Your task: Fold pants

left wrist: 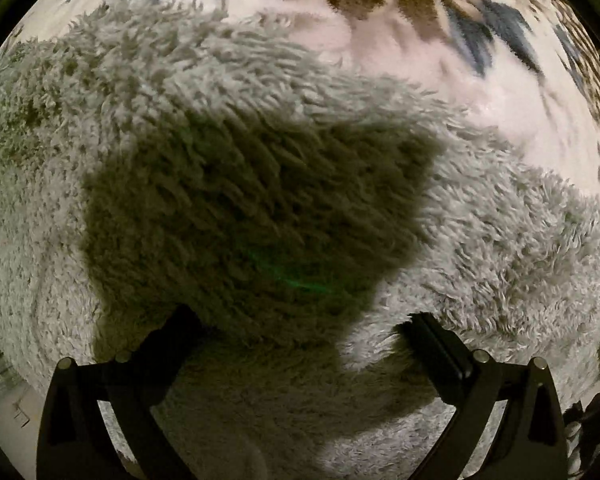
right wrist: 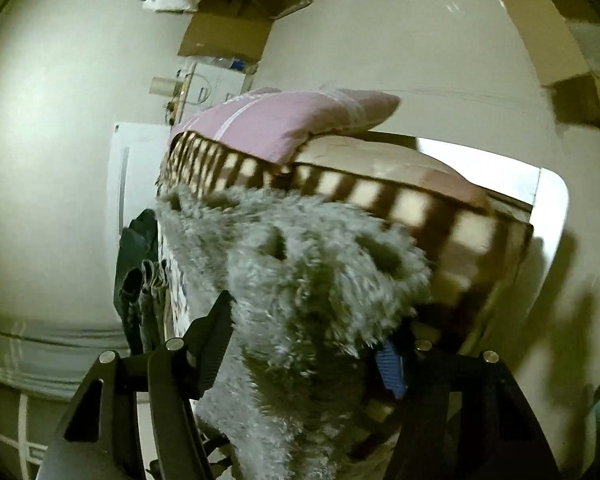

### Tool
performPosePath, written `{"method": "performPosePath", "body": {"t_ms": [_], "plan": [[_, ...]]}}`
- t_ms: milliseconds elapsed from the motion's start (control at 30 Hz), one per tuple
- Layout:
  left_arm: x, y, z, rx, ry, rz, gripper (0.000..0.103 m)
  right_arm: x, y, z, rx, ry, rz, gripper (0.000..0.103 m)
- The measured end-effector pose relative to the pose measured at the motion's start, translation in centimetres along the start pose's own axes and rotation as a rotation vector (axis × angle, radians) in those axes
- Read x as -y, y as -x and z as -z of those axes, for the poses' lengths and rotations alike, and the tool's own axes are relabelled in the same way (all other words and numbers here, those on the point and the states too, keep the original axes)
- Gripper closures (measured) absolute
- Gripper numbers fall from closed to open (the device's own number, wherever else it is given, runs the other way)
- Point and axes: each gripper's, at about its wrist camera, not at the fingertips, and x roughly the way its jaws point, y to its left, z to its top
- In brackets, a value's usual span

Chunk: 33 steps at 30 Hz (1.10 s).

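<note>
Left tongs: my left gripper (left wrist: 300, 328) sits at the bottom centre of the left wrist view, fingers spread apart and pressed into the pile, nothing pinched between them.
Pants: the grey fluffy pants (left wrist: 236, 184) fill nearly the whole left wrist frame, lying flat on a floral blanket (left wrist: 412, 36) that shows along the upper right edge.
Shadow: a dark patch lies across the middle of the fleece, directly ahead of my left fingers.
Right tongs: my right gripper (right wrist: 312, 336) at the bottom centre of the right wrist view is clamped on a thick bunch of the pants (right wrist: 300, 264); I judge it a firm hold, though blur softens the detail.
Lifted part: that bunch rises from the frame's bottom to its middle, clear of the bed (right wrist: 440, 216) behind it.
Background: a pink pillow (right wrist: 284, 120) lies at centre top on the checked cover; cardboard boxes (right wrist: 228, 36) sit upper left and upper right.
Step, as I judge it: carrying the lifted end over to lay it on the flat part.
Doing it well: I would hold the flat layer down with the left, bring the right across low and slow, and line up the edges before letting go.
Count: two grippers, one pair of pants, one pillow, at least two boxes.
</note>
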Motion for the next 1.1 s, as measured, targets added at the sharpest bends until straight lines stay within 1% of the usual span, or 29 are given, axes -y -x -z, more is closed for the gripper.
{"method": "performPosePath", "body": {"t_ms": [33,67,133,200,233,267,300,333,400,467,533,633,767,833,933,1000,1100], "plan": [[0.0,0.0,-0.1,-0.001,0.000,0.000,0.000,0.2,-0.1,0.0,0.002,-0.012,-0.007,0.036],[-0.3,0.4,0.6,-0.001,0.000,-0.001,0.000,0.3,-0.3,-0.1,0.002,-0.021,-0.011,0.034],[-0.8,0.4,0.5,0.001,0.000,-0.001,0.000,-0.4,-0.4,-0.1,0.000,-0.026,-0.012,0.032],[-0.9,0.5,0.7,0.007,0.001,-0.002,0.000,-1.0,-0.5,-0.3,-0.002,-0.023,0.005,0.032],[-0.7,0.4,0.7,0.011,0.002,-0.003,0.000,-1.3,-0.6,-0.3,0.002,-0.018,0.029,0.045],[-0.6,0.5,0.8,0.018,0.004,-0.004,0.000,-1.6,-0.5,-0.2,0.006,-0.009,0.066,0.081],[-0.5,0.5,0.9,0.024,0.005,-0.006,0.000,-2.0,-0.5,0.0,0.004,0.008,0.121,0.084],[-0.4,0.5,1.1,0.026,0.004,-0.007,0.000,-2.3,-0.5,0.2,0.010,0.017,0.153,0.084],[-0.3,0.8,1.4,0.014,-0.004,-0.004,0.000,-3.3,0.0,0.7,0.030,0.033,0.182,0.085],[-0.3,1.5,1.5,-0.001,0.001,0.011,0.000,-4.8,0.6,1.4,0.049,0.056,0.194,0.086],[-0.6,2.4,1.7,0.001,0.014,0.043,0.000,-6.8,1.3,2.3,0.069,0.085,0.191,0.086],[-1.4,4.5,2.4,0.030,0.034,0.093,0.000,-10.4,2.2,4.1,0.083,0.157,0.191,0.086],[-3.4,8.3,3.6,0.089,0.042,0.144,0.000,-16.9,3.0,8.0,0.083,0.299,0.184,0.086],[-5.1,10.1,4.2,0.113,0.059,0.166,0.000,-19.9,3.1,10.1,0.072,0.365,0.174,0.086],[-8.8,12.8,5.2,0.140,0.104,0.198,0.000,-24.6,2.0,14.6,0.029,0.494,0.169,0.086],[-12.2,14.1,5.9,0.153,0.146,0.210,0.000,-26.9,1.0,17.8,-0.015,0.556,0.165,0.086],[-18.5,15.9,6.9,0.171,0.220,0.206,0.000,-29.8,-2.2,23.8,-0.112,0.657,0.167,0.086]]}}
